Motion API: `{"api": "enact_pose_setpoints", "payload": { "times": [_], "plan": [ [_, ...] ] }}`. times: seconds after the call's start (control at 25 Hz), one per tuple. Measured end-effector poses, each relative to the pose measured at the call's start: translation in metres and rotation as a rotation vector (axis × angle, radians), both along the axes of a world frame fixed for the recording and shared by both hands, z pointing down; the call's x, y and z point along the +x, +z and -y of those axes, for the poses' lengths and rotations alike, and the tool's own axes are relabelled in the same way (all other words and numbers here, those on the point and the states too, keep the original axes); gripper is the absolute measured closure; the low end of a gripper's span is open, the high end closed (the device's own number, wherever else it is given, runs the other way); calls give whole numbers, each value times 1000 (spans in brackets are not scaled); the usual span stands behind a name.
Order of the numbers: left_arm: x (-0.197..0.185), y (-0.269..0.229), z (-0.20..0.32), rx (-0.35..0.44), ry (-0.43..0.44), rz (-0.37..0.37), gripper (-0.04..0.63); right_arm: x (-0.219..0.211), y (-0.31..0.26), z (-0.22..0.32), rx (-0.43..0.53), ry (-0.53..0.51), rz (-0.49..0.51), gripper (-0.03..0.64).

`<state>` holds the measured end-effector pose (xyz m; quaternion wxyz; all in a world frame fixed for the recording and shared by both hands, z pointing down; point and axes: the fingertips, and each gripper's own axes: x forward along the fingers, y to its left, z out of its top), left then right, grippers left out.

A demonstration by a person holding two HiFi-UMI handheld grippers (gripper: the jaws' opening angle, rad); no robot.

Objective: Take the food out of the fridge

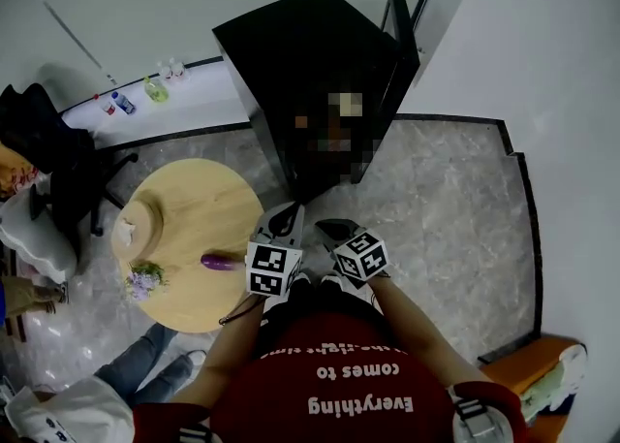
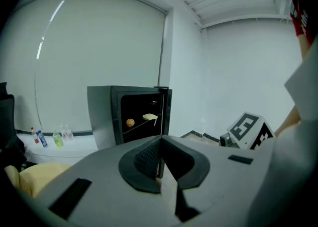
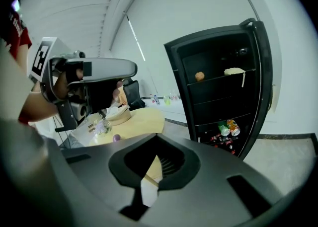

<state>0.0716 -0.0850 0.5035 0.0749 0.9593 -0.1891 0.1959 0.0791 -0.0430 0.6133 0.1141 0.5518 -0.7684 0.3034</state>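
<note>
The black fridge [image 1: 291, 53] stands with its door open ahead of me. On its upper shelf lie a round orange food [image 3: 199, 76] and a pale yellow food [image 3: 233, 71]; the left gripper view shows the same orange food [image 2: 130, 121] and yellow food [image 2: 150, 116]. A purple eggplant [image 1: 221, 261] lies on the round wooden table [image 1: 194, 201]. My left gripper [image 1: 287, 210] and right gripper [image 1: 325, 228] hang side by side in front of the fridge, short of it. Both are shut with nothing between their jaws, as seen on the left gripper [image 2: 160, 139] and the right gripper [image 3: 156, 139].
Drink cans [image 3: 228, 127] sit on the fridge's bottom shelf. The table also bears a small flower bunch [image 1: 143, 281] and a pale bowl [image 1: 136, 228]. A black chair [image 1: 48, 150] stands at the left, bottles [image 1: 136, 97] line a ledge, and a person's legs [image 1: 145, 363] show beside the table.
</note>
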Motion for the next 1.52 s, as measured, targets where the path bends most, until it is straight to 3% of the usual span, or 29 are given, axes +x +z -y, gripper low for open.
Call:
{"api": "enact_pose_setpoints", "payload": {
  "times": [0.4, 0.68, 1.2, 1.52],
  "plan": [
    [32, -5, -9, -6, 106, -40, 594, 63, -32, 23, 127, 247, -21, 606],
    [57, 4, -8, -26, 102, -14, 594, 103, -43, 48, 178, 275, -10, 606],
    [126, 19, 43, -60, -152, 30, 594, 186, -42, 114, 171, 148, 114, 606],
    [153, 21, 59, -62, -258, 26, 594, 223, -38, 142, 124, 166, 236, 604]
  ]
}}
